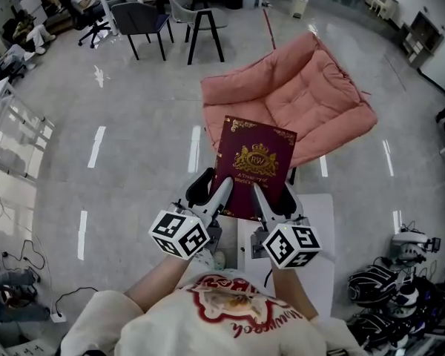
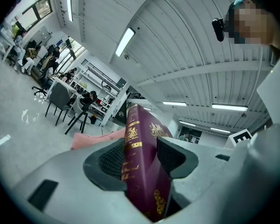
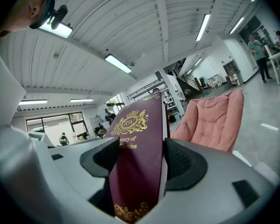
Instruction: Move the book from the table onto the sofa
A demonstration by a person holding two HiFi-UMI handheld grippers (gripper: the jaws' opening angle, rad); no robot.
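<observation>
A dark red book (image 1: 252, 165) with gold crest print is held up in the air, cover toward me. My left gripper (image 1: 216, 196) is shut on its lower left edge, near the spine (image 2: 136, 157). My right gripper (image 1: 271, 199) is shut on its lower right edge, and the cover (image 3: 137, 157) fills the gap between the jaws. The pink cushioned sofa (image 1: 311, 95) sits just beyond and below the book, seen also as the sofa (image 3: 214, 120) in the right gripper view. The white table (image 1: 315, 243) lies under my right gripper.
Two dark chairs (image 1: 144, 21) and desks stand at the back of the room. Helmets and cables (image 1: 389, 288) lie on the floor at the right. A glass-topped unit (image 1: 15, 132) stands at the left. Grey floor surrounds the sofa.
</observation>
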